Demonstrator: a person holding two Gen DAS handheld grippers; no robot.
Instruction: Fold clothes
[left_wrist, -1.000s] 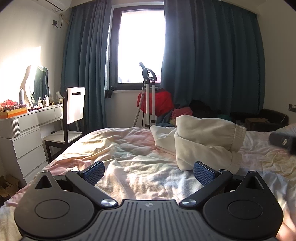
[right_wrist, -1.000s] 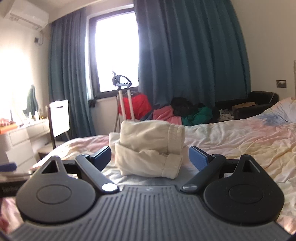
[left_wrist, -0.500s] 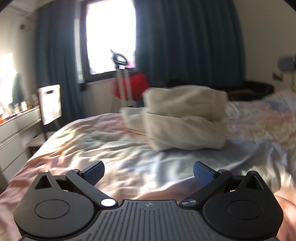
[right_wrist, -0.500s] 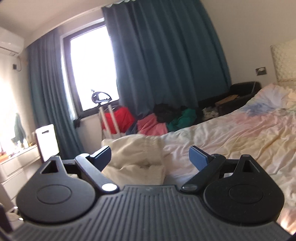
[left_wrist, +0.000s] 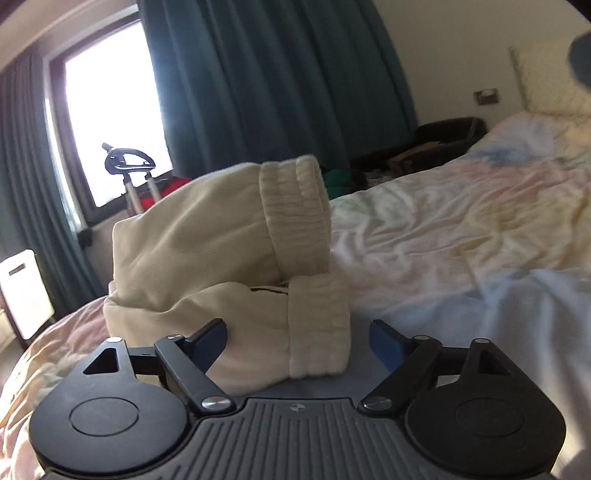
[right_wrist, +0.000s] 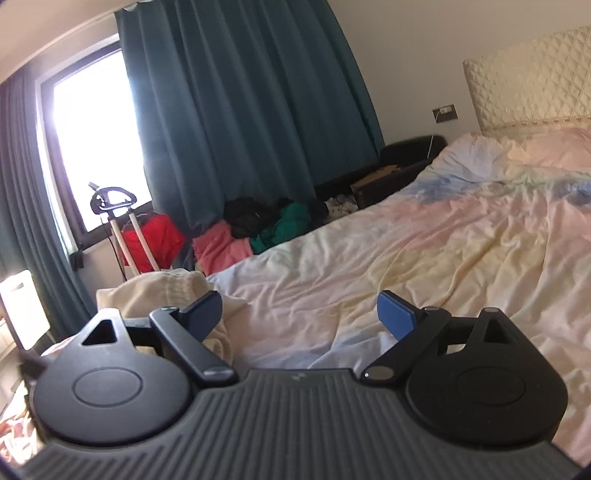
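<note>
A folded cream garment with ribbed cuffs (left_wrist: 221, 258) lies in a thick bundle on the pastel bed sheet (left_wrist: 461, 229). My left gripper (left_wrist: 297, 338) is open, low on the bed, and the bundle's near cuff sits between its blue-padded fingers (left_wrist: 210, 338). In the right wrist view the same garment (right_wrist: 162, 295) shows at the lower left, partly behind the left finger. My right gripper (right_wrist: 299, 314) is open and empty over the bare sheet (right_wrist: 443, 258), to the right of the garment.
A pile of red, pink, green and black clothes (right_wrist: 258, 229) lies on the floor by the teal curtains (right_wrist: 240, 129). A tripod-like stand (right_wrist: 114, 229) is by the window. A quilted headboard (right_wrist: 528, 88) and pillows are at the right. A white chair (left_wrist: 22, 295) stands left.
My left gripper has moved in close to the garment, so the cuff now lies between its fingers. My right gripper has swung right, and the garment has slid to the left of its view.
</note>
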